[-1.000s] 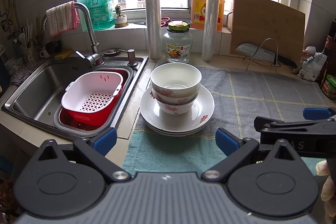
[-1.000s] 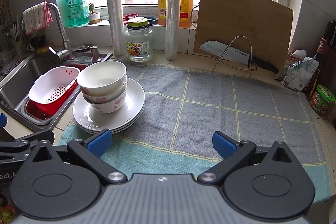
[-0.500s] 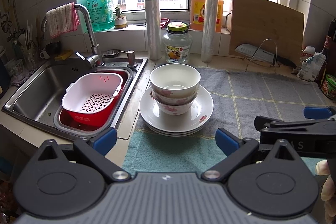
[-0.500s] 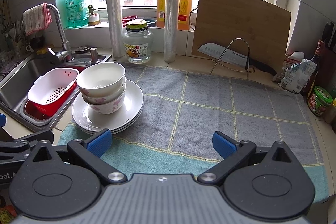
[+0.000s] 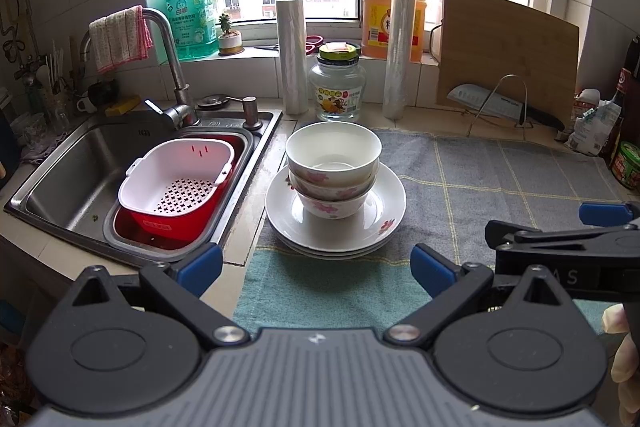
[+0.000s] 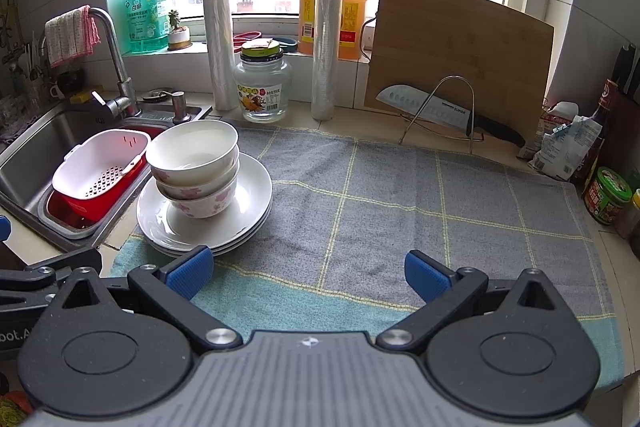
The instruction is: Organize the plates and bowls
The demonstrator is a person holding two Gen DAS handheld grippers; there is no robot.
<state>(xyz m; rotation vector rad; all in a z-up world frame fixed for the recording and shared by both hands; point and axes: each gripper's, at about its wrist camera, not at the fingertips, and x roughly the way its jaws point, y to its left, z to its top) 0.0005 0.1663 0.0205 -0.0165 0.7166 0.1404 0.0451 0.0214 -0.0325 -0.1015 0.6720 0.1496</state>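
Note:
Three white floral bowls point(image 5: 333, 163) sit nested on a stack of white plates point(image 5: 376, 223) at the left edge of a grey checked towel point(image 5: 500, 179), beside the sink. The same bowls point(image 6: 195, 163) and plates point(image 6: 248, 203) show in the right wrist view. My left gripper point(image 5: 316, 269) is open and empty, just in front of the plates. My right gripper point(image 6: 308, 273) is open and empty over the towel point(image 6: 400, 203), to the right of the stack. The right gripper's side shows in the left wrist view point(image 5: 568, 227).
A steel sink point(image 5: 80, 163) at left holds a white colander point(image 5: 176, 175) in a red basin. At the back stand a glass jar point(image 5: 337, 87), two film rolls point(image 5: 291, 55), a cutting board point(image 5: 508, 55) and a knife on a wire rack point(image 5: 496, 103). Jars and packets point(image 6: 600, 167) crowd the right edge.
Both wrist views have drifted slightly, so the dishes sit a little differently in frame. Both grippers stay open and nothing has been touched.

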